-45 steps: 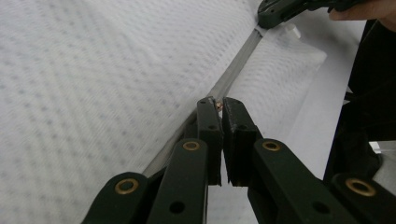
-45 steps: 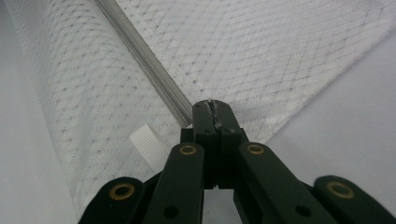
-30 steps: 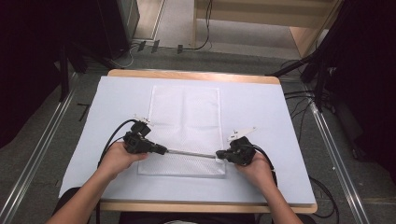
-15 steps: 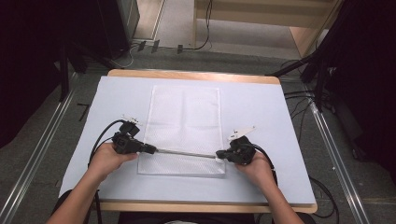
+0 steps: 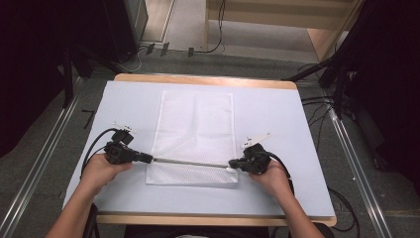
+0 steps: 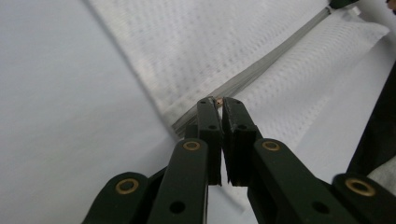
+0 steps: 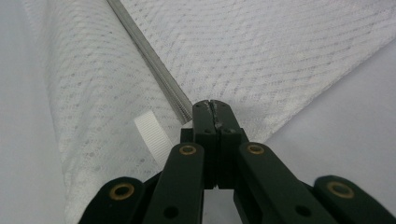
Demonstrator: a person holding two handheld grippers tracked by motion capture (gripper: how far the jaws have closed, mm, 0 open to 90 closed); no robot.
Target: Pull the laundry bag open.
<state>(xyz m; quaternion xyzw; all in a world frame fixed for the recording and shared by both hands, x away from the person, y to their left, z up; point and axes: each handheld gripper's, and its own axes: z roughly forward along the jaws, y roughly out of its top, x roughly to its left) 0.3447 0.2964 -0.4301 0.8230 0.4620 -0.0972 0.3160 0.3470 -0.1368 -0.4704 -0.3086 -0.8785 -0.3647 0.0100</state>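
Mesh bag [image 5: 195, 134]: white woven cloth, matt, dimpled texture; zipper [image 5: 190, 162] grey, dull (metal or plastic unclear). Table cover [image 5: 297, 124]: smooth matt pale sheet. Table edge [image 5: 203, 79]: wood.

table [image 5: 297, 114] bare around mesh bag [image 5: 195, 124]; nothing blocks tongs.

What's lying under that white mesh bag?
Under the mesh bag lies a pale sheet that covers the table; its wooden edge shows at the far side. The mesh hides whatever is beneath or inside the bag; it lies flat.
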